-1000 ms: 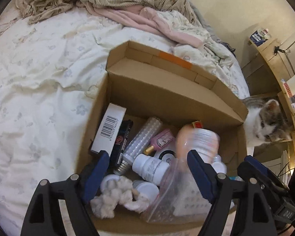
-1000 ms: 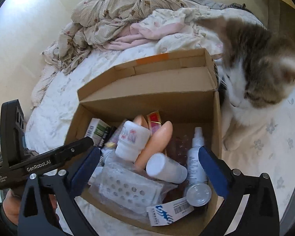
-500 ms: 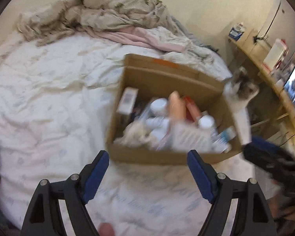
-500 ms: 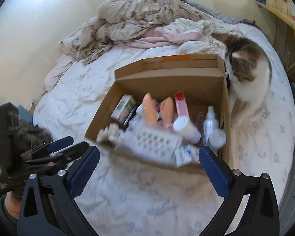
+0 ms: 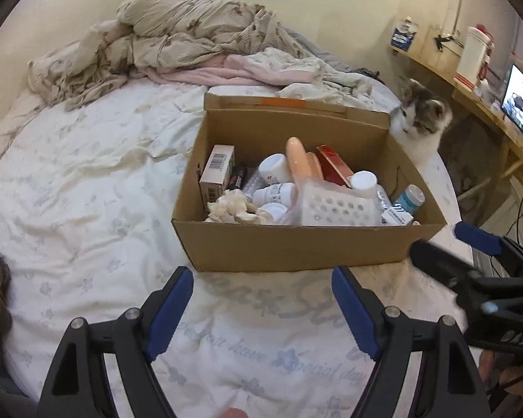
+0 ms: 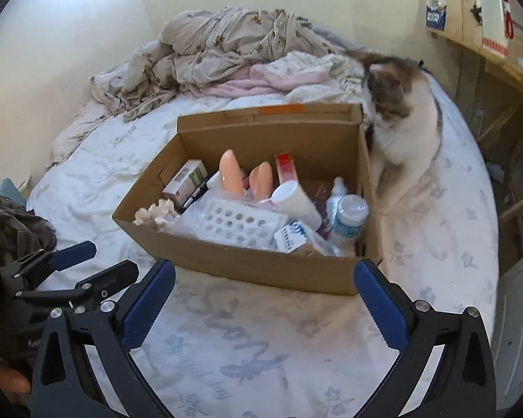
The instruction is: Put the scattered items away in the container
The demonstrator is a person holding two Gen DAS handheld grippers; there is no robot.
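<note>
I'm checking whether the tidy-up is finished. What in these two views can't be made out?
- Box floor: hidden by the piled items and near wall, both views.
- Cat face: blurred in the right wrist view; its lower body is hidden behind the box in the left.
- Bed nearest the camera: covered by the left gripper and right gripper.
- Bottle label: too small.

The bed sheet (image 5: pixel 268 351) carries pale script — "special day" reads at lower centre. A barcode marks the small carton (image 5: pixel 217 170) inside the box — digits illegible.

Black angular tool (image 5: pixel 262 308) frames with blue finger pads (image 6: pixel 149 304), silver screw heads, perhaps white lettering.
</note>
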